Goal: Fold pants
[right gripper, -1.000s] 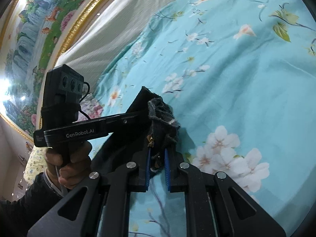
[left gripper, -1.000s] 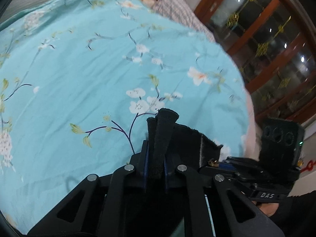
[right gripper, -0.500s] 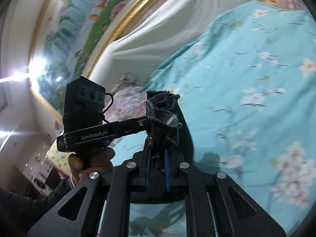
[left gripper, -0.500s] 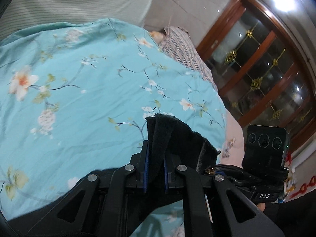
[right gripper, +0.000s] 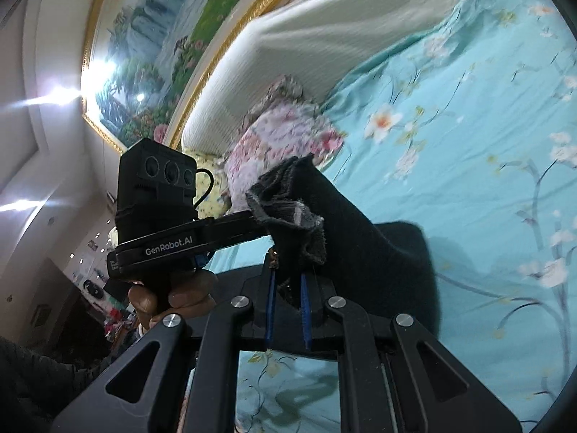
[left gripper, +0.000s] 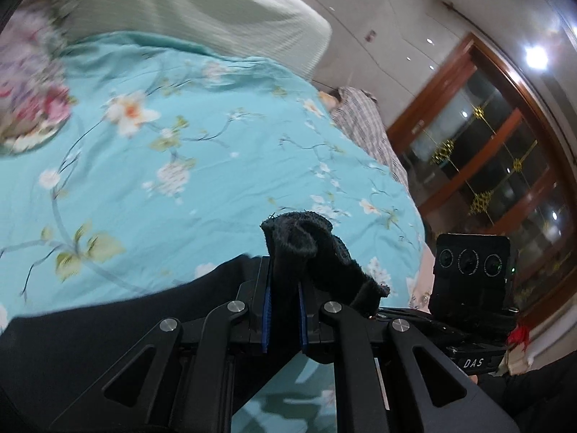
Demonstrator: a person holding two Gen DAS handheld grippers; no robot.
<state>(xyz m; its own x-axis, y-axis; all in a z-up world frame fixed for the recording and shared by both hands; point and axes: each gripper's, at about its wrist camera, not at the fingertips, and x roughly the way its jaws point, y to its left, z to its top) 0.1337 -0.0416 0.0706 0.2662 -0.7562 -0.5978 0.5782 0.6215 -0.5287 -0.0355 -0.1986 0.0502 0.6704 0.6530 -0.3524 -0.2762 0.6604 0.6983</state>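
Pants, soft black cloth (left gripper: 288, 252), hung up over blue flower bedsheet (left gripper: 180, 166). Left claw (left gripper: 283, 310) and right claw (right gripper: 286, 310) pinched tight on edge. No fold seen yet; laying flat and folding left.

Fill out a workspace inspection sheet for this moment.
Surface: bed with turquoise floral sheet.
Job's things: black pants, lifted, an edge bunched in each gripper.
Clutter: floral pillow; checked cloth at the far edge.
Grippers: left gripper and right gripper both shut on the pants.
Cables: short black cable on the left gripper's camera.
Surroundings: white headboard, framed landscape painting, wooden glass doors.
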